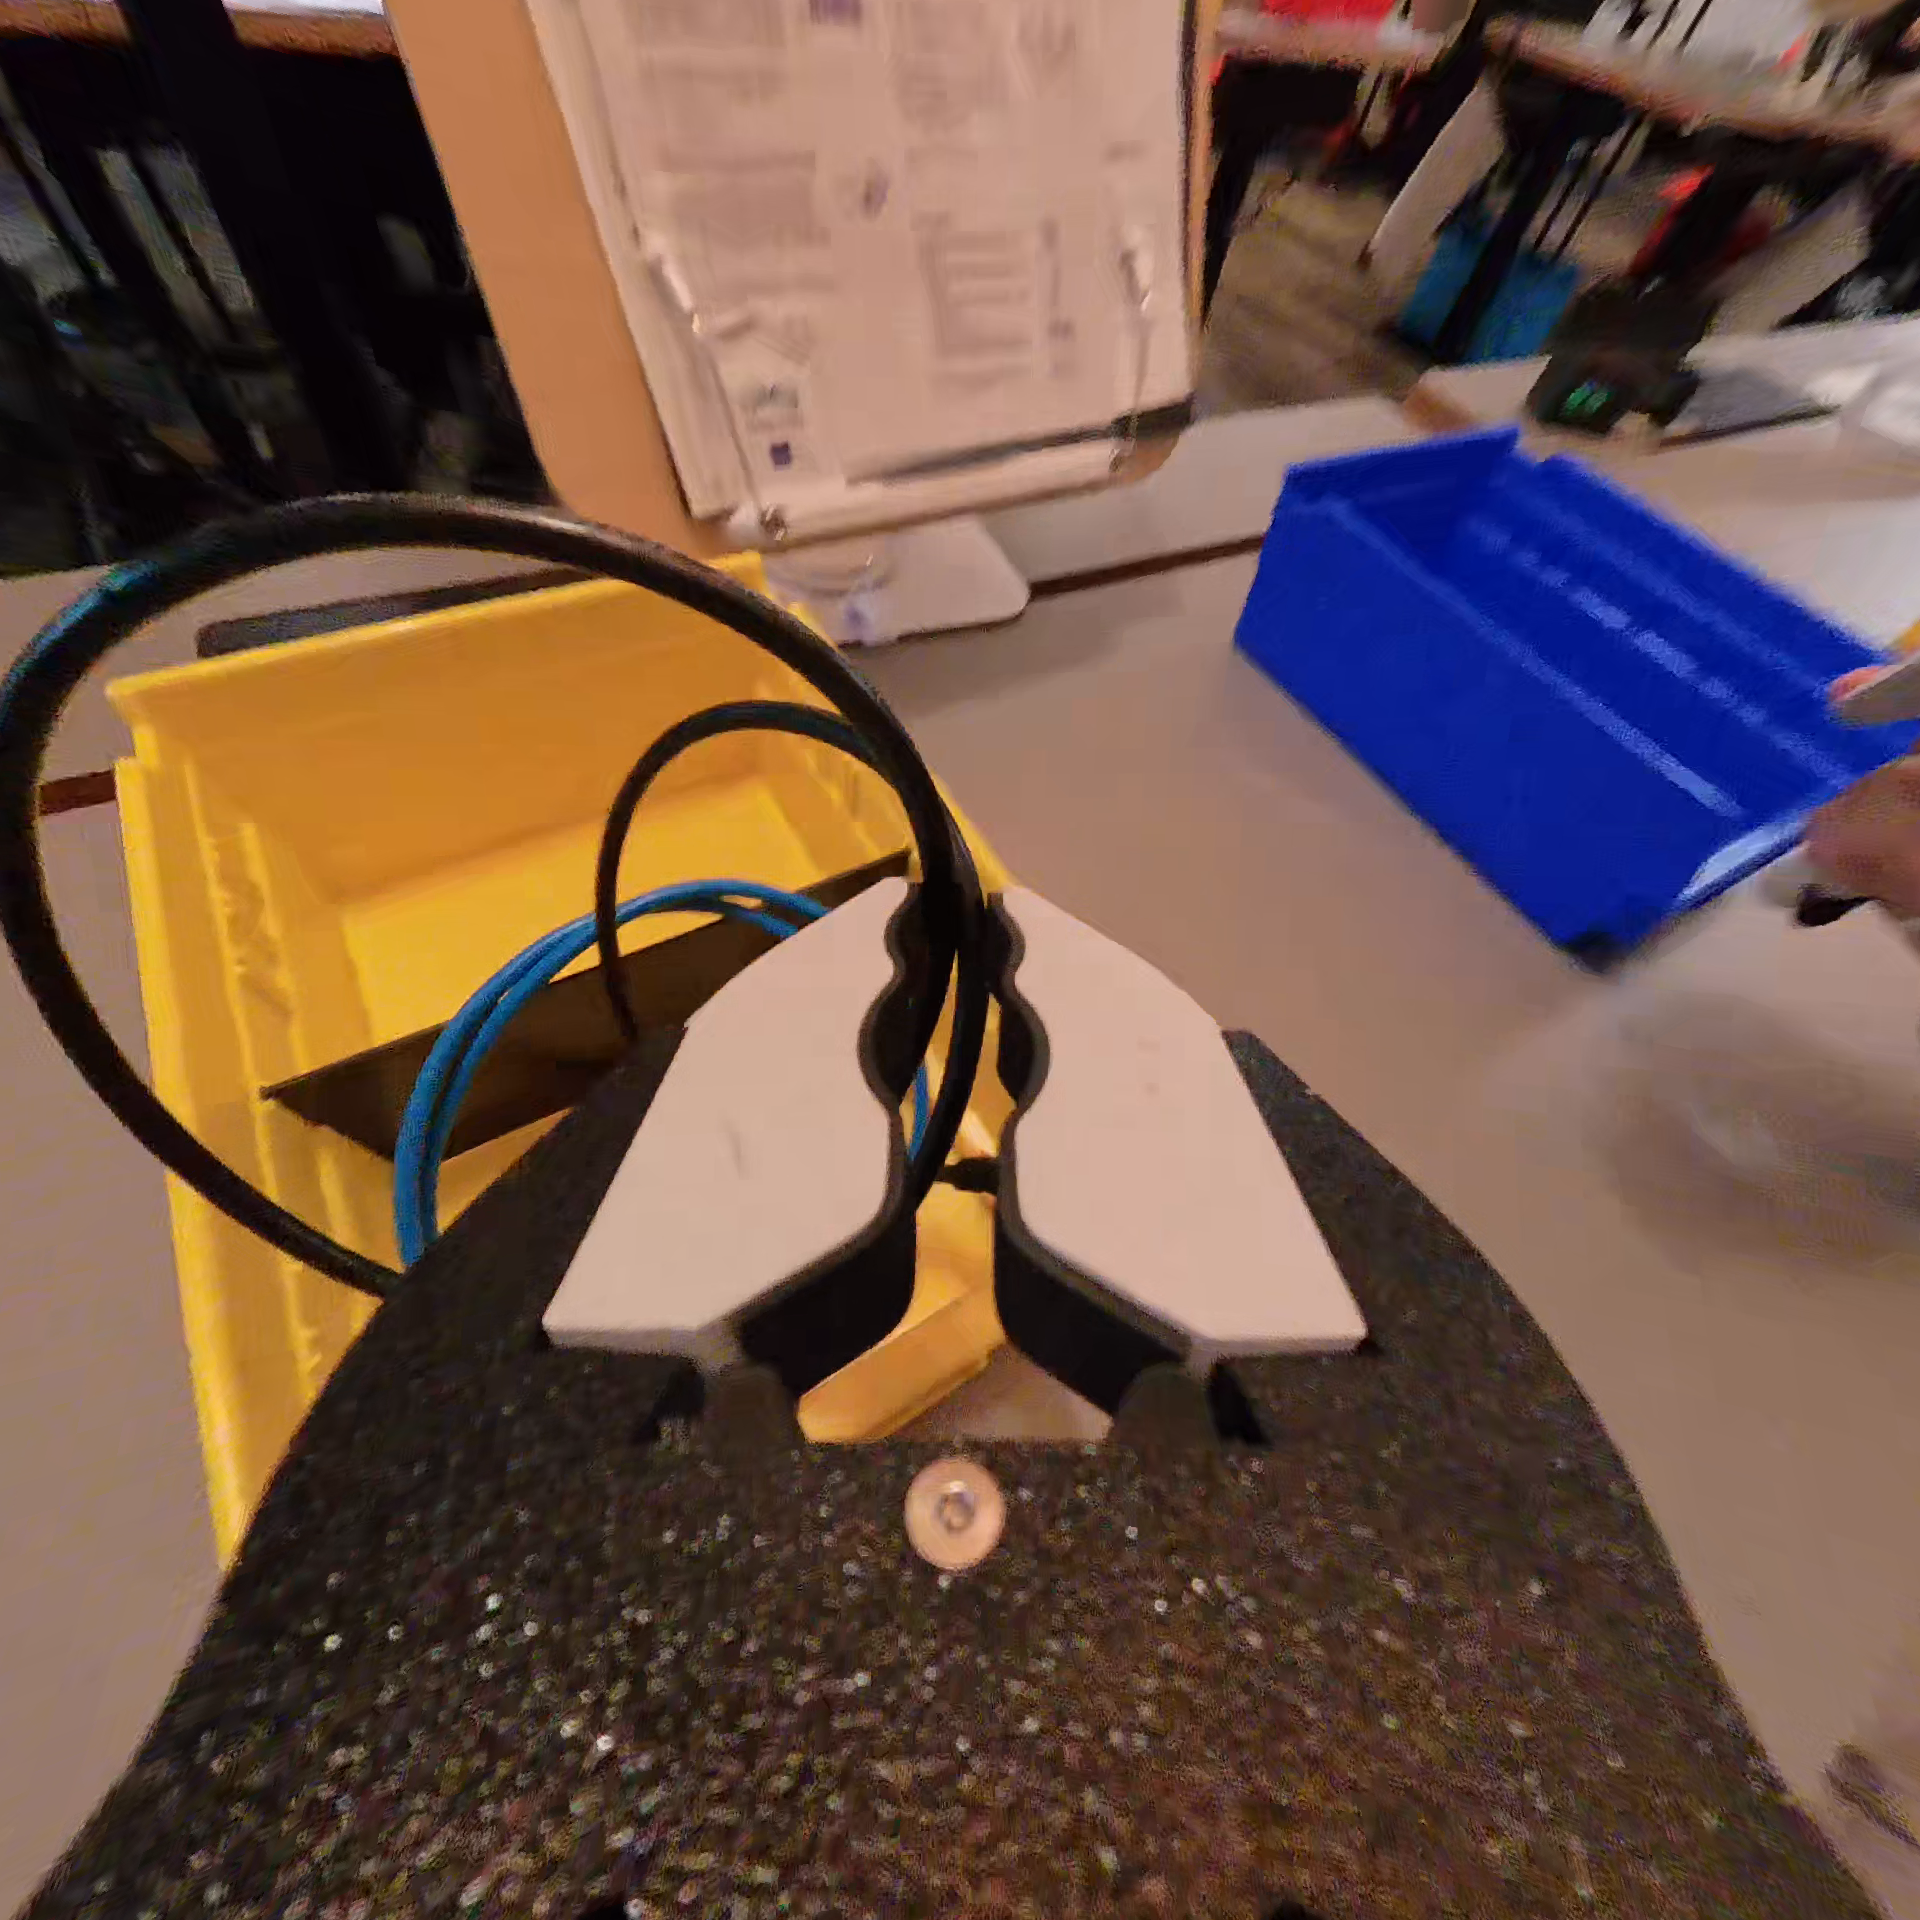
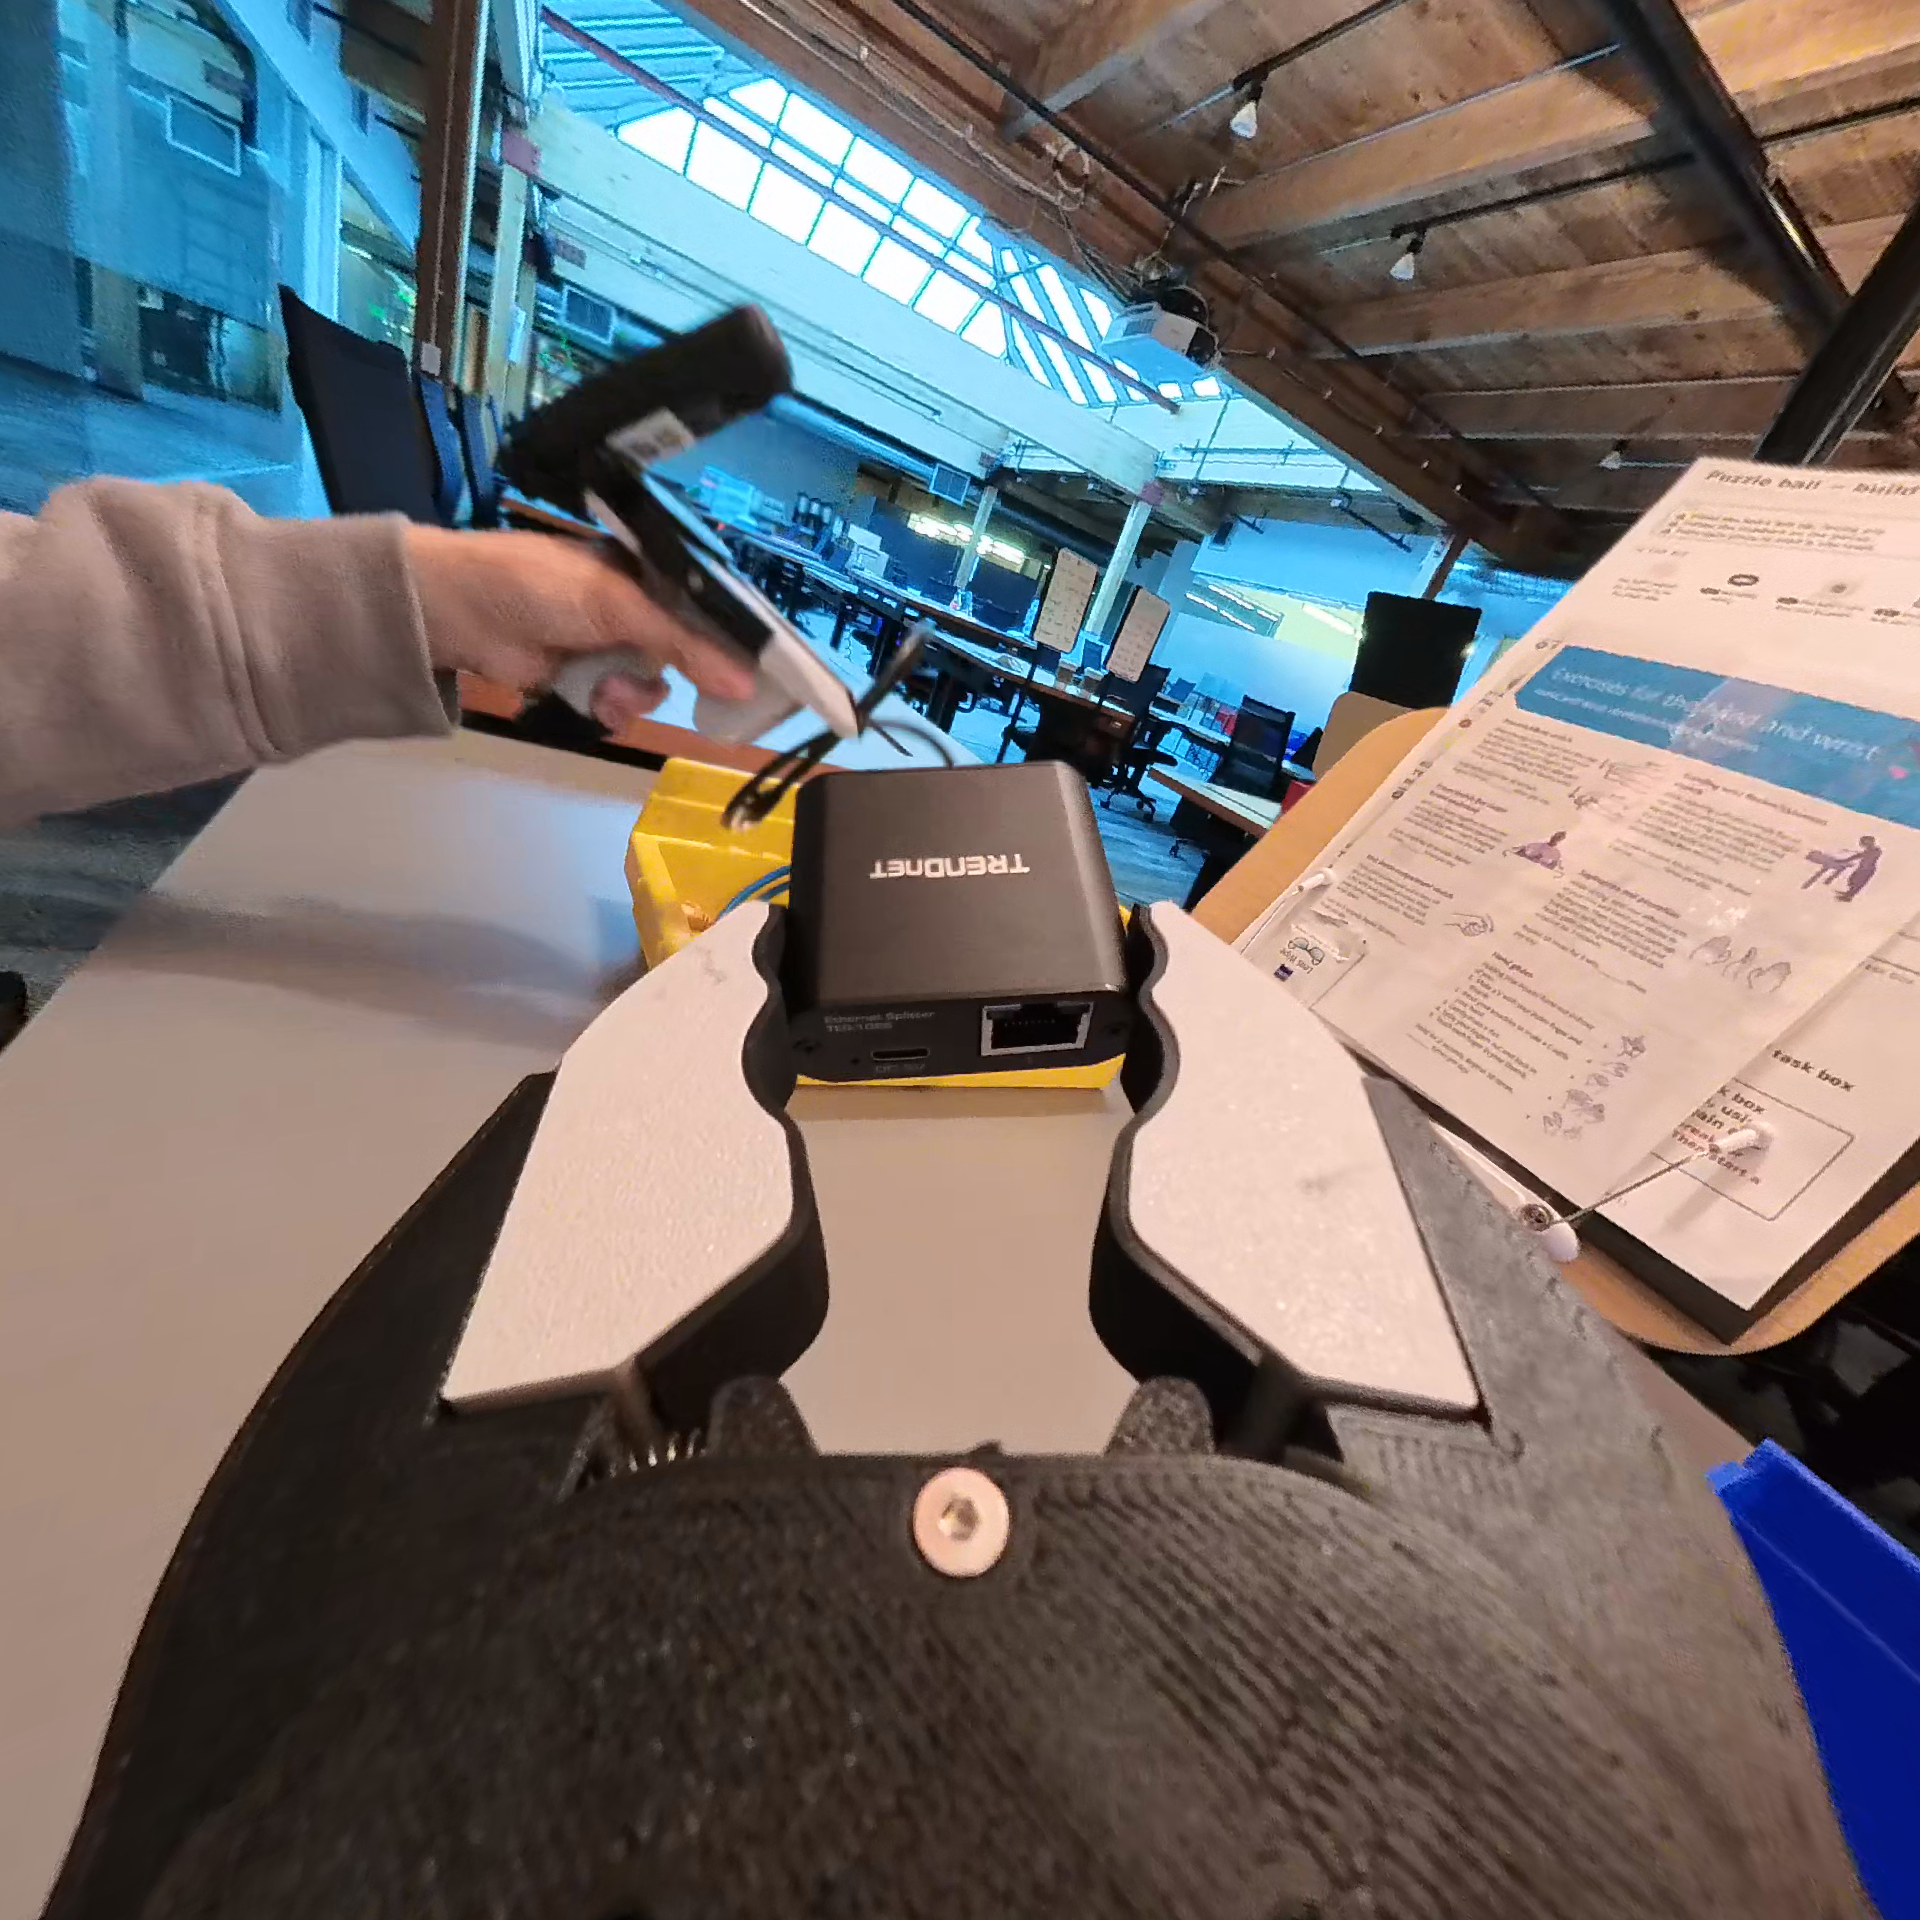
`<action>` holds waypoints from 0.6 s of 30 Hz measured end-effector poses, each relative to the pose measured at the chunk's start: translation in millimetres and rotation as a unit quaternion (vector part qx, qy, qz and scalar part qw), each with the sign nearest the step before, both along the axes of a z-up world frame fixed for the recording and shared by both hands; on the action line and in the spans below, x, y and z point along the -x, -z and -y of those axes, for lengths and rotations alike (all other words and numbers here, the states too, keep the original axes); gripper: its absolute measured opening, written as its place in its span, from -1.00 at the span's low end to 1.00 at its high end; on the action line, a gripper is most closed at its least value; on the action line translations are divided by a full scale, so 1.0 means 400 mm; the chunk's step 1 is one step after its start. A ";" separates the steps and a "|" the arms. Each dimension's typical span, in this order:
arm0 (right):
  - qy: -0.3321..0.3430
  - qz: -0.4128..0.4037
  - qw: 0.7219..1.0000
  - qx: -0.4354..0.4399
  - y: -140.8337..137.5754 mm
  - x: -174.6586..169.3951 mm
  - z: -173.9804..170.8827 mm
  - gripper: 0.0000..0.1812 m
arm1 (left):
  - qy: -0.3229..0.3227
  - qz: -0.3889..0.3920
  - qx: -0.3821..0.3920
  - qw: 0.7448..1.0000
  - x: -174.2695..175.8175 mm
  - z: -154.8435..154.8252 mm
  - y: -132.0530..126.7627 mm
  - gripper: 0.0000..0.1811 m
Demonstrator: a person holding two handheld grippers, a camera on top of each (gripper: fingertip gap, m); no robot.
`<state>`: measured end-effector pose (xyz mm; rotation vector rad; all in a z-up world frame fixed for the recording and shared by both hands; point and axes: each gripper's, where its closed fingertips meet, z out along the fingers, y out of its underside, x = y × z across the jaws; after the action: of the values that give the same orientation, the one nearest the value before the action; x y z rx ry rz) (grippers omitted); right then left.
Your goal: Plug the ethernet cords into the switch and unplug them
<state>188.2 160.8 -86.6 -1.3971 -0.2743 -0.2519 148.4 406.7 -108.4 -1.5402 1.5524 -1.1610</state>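
Switch (image 2: 951,914) between right gripper (image 2: 951,997) fingers

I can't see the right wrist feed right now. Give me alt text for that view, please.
The right gripper clamps a small black switch between its fingers, an empty ethernet port facing the camera. Behind it is a yellow bin on the grey table; beyond, a hand holds the left gripper pinching a black cord.

Two cords (image 1: 312,582) (image 1: 499,997) (black, blue), two bins (image 1: 312,810) (image 1: 1558,675), one switch (image 2: 951,883).

cords (image 1: 499,997) in left bin (image 1: 260,935) — other bin (image 1: 1558,675) right; switch (image 2: 951,904) between fingers
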 end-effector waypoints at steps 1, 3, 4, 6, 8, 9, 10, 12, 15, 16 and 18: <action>0.001 0.005 1.000 -0.003 -0.006 0.005 0.002 -0.32 | 0.006 0.032 0.022 0.999 0.017 0.015 -0.049 -0.89; -0.004 0.008 1.000 -0.006 -0.018 0.018 0.004 -0.32 | 0.039 0.090 0.062 0.993 0.058 0.061 -0.140 -0.89; -0.004 0.010 1.000 -0.009 -0.025 0.023 0.005 -0.32 | 0.064 0.113 0.085 0.988 0.084 0.092 -0.179 -0.89; -0.004 0.016 1.000 -0.013 -0.039 0.036 0.009 -0.32 | 0.100 0.148 0.124 0.976 0.132 0.144 -0.234 -0.88; -0.004 0.020 1.000 -0.015 -0.051 0.050 0.015 -0.32 | 0.117 0.179 0.169 0.962 0.173 0.193 -0.266 -0.89; -0.005 0.019 1.000 -0.017 -0.058 0.058 0.019 -0.32 | 0.115 0.182 0.184 0.959 0.187 0.217 -0.263 -0.89; -0.009 0.015 1.000 -0.018 -0.063 0.068 0.023 -0.32 | 0.112 0.170 0.179 0.963 0.196 0.241 -0.242 -0.89; -0.007 0.010 1.000 -0.025 -0.071 0.086 0.034 -0.32 | 0.102 0.150 0.128 0.975 0.209 0.295 -0.185 -0.89; -0.005 0.009 1.000 -0.020 -0.069 0.116 0.051 -0.32 | 0.094 0.093 0.046 0.990 0.212 0.379 -0.065 -0.89; -0.003 0.008 1.000 -0.021 -0.070 0.126 0.060 -0.32 | 0.093 0.076 0.024 0.992 0.209 0.404 -0.023 -0.89; -0.003 0.002 1.000 -0.024 -0.071 0.146 0.077 -0.32 | 0.103 0.019 -0.017 0.994 0.202 0.450 0.073 -0.89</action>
<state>129.7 129.8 -58.2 -1.3473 -0.2748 -0.2553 67.6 226.8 -137.4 -1.3521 1.7275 -1.2632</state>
